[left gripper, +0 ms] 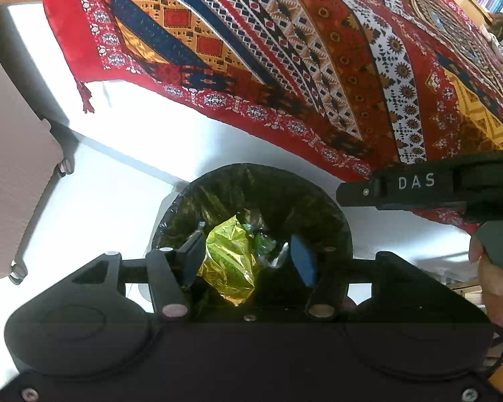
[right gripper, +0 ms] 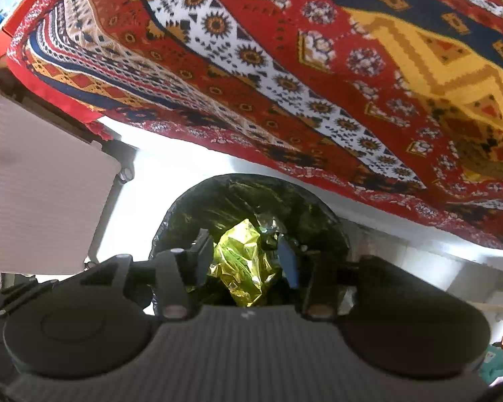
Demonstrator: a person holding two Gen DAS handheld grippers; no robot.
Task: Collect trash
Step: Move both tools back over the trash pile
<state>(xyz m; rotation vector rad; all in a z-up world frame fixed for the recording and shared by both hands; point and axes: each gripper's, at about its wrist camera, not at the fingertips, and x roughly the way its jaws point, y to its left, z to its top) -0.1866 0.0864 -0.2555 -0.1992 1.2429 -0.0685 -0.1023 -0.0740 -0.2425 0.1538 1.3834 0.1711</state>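
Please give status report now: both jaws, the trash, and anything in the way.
Left gripper and right gripper: jaws open, nothing held. Yellow foil wrapper lies inside the black-lined bin. Patterned cloth hangs behind, clear of the bin.

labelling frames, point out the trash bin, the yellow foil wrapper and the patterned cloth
trash bin [left gripper: 218,181]: left wrist view, far rim
yellow foil wrapper [right gripper: 241,261]: right wrist view, crumpled middle
patterned cloth [left gripper: 285,50]: left wrist view, striped middle

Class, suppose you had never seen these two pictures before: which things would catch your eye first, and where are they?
The red patterned cloth fills the upper part of both views, hanging over a white surface. Below it, in the centre, sits a bin lined with a black bag, and a shiny yellow-gold wrapper glints inside it. Each gripper's jaws stand apart above the bin's mouth, with the wrapper seen between them.
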